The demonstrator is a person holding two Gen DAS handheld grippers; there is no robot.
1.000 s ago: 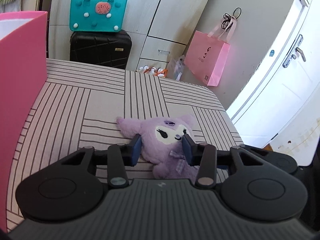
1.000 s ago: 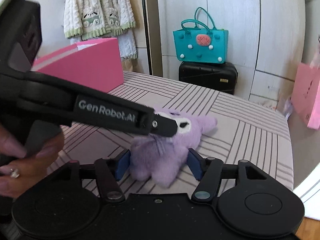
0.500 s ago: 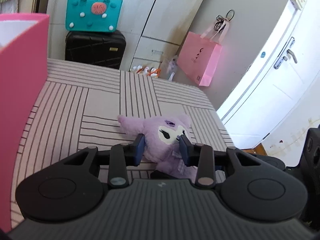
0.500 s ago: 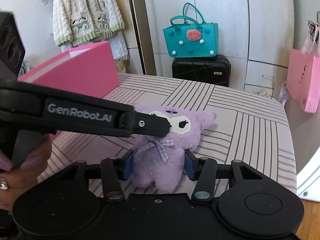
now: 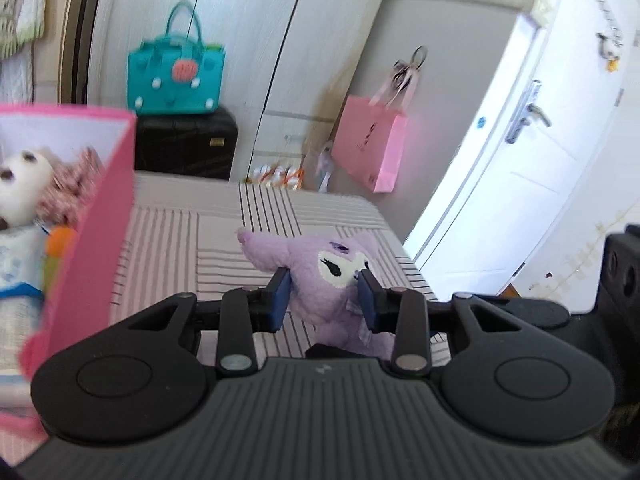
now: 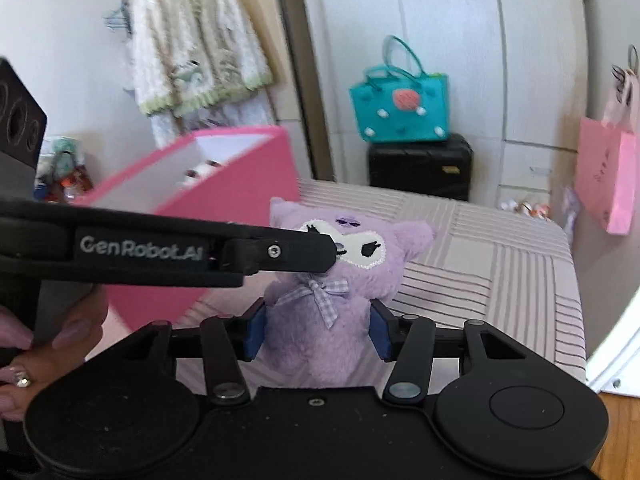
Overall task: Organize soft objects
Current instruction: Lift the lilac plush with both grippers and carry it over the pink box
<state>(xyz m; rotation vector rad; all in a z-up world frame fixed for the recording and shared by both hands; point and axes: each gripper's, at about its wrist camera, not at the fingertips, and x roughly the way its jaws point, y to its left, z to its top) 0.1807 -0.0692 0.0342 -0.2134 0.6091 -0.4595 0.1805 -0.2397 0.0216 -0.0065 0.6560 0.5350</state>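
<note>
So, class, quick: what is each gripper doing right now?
Left gripper: closed on the purple plush toy's head.
Right gripper: closed on the same toy's body.

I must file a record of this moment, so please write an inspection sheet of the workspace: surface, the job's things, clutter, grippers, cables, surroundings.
Surface: striped bedcover, mostly bare.
Job's things: purple plush toy, upright, held by both grippers; open pink box beside it with other soft toys inside.
Clutter: nothing seen on the surface.
Grippers: left hand-held gripper shut on the plush's head; right hand-held gripper shut on its body, after closing further.
Cables: nothing seen.
Surroundings: teal bag on a black suitcase, pink paper bag hanging, knitted cardigan, white door.
</note>
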